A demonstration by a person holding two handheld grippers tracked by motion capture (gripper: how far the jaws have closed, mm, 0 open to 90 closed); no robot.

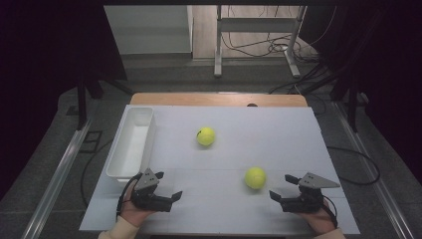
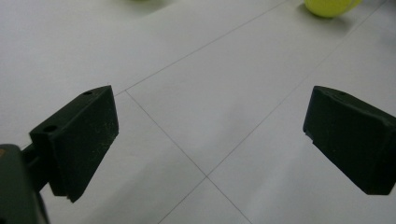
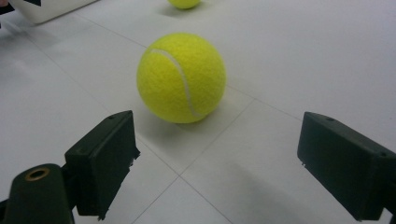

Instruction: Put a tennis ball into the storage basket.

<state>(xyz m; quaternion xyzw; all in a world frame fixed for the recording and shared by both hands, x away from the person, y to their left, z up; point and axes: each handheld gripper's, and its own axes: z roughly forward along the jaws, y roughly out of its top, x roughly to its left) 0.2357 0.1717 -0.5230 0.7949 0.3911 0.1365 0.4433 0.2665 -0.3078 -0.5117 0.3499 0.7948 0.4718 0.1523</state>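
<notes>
**With both jaws wide, the near ball waits for the right gripper**

Since the right gripper (image 1: 283,191) stands spread wide and holds nothing, the step in hand looks like the reach for the near tennis ball (image 1: 255,178). In the right gripper view that ball (image 3: 181,77) sits just ahead of the jaws and a little toward the left one, on the white table sheet (image 1: 278,134), touching neither jaw. To do it well, I judge the hand should shift so the ball sits midway between the jaws, push forward until they pass on either side of its widest part, stay low above the sheet, and only then close. A ball rolls at a nudge, so a jaw tip striking it first would likely send it away.

The left gripper (image 1: 168,185) is likewise spread, empty, and touches no object; its own view has bare sheet between the jaws, with the near ball (image 2: 329,6) well beyond them.

Farther off, the second tennis ball (image 1: 206,136) rests mid-table, well apart from both grippers. At the left edge lies the white tray (image 1: 123,159), apparently empty, its near end just beside the left gripper; it is the likely place for the balls.
</notes>
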